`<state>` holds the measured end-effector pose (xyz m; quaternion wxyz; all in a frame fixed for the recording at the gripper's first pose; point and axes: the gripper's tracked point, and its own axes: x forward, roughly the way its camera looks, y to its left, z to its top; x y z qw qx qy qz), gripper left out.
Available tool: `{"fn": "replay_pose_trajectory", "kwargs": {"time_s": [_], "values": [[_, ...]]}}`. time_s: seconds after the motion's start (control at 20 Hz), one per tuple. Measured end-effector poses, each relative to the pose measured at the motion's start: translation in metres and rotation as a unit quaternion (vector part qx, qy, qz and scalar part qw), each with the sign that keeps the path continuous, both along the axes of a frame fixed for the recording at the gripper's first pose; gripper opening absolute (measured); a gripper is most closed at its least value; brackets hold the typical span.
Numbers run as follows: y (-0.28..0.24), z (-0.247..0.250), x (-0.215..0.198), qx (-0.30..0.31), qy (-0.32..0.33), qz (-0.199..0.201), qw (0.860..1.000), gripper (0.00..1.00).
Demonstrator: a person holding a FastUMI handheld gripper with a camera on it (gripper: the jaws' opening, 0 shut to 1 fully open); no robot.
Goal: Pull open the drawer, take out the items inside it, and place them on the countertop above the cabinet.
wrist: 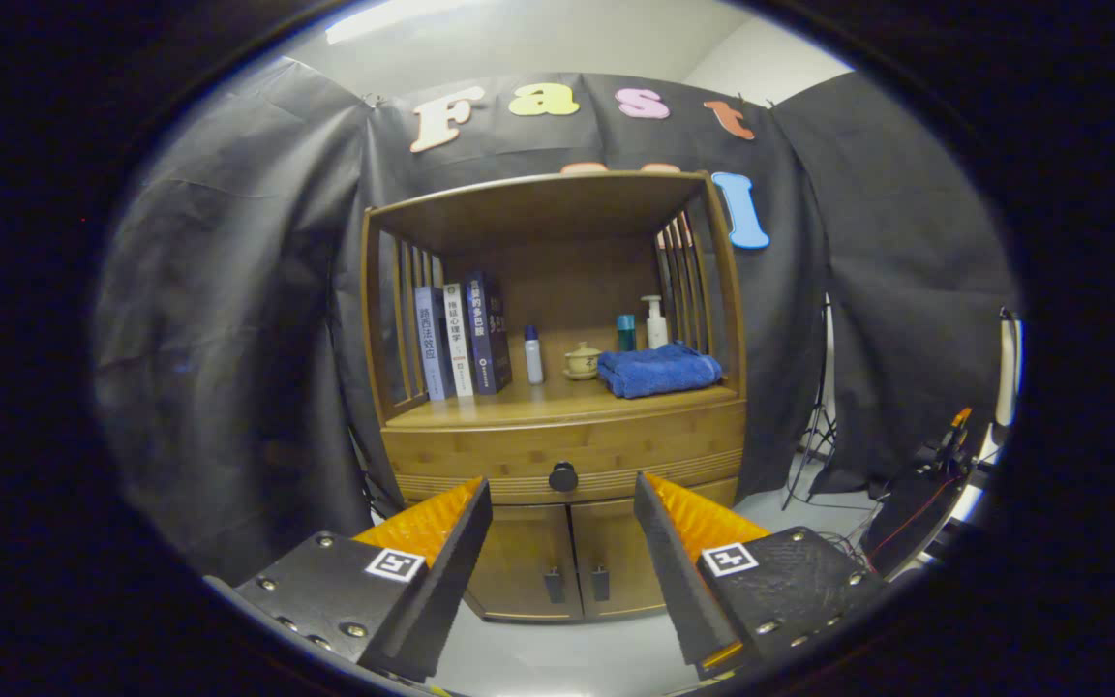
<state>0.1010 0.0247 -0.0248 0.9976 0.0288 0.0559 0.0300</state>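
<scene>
The gripper has its fingers spread wide apart with nothing between them, and it is aimed straight at the cabinet. Seen through the gap between the fingertips is the drawer knob, the handiest landmark here; it lies beyond the tips and they do not touch it.

The knob sits on the face of the drawer, a wide wooden band that looks fully pushed in, flush with the cabinet front. Whatever lies inside it is hidden. Directly below the knob are two cupboard doors, both closed, each with a small dark pull near the seam where they meet.

Just above the knob runs the countertop, the open shelf where the items must end up. Up and to the left of the knob stand three books. Straight above it are a small bottle and a lidded cup. Up and to the right lies a folded blue towel, with a teal bottle and a pump bottle behind it. Bare wood shows along the front edge of the countertop.

By my reading the task is at its very start: the drawer is not yet pulled, nothing is taken out, nothing is placed. What remains is closing in on the knob, gripping it, drawing the drawer out, then lifting each item up to the shelf.
</scene>
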Motion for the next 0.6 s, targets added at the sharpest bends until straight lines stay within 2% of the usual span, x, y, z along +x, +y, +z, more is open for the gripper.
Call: {"fn": "replay_pose_trajectory", "kwargs": {"time_s": [0.25, 0.4, 0.6], "values": [[0.006, -0.018, 0.087, -0.031, 0.011, -0.028, 0.999, 0.89], [0.026, -0.042, 0.131, -0.014, 0.022, -0.001, 1.000, 0.89], [0.026, -0.081, 0.176, -0.003, 0.060, 0.012, 0.998, 0.89]]}}
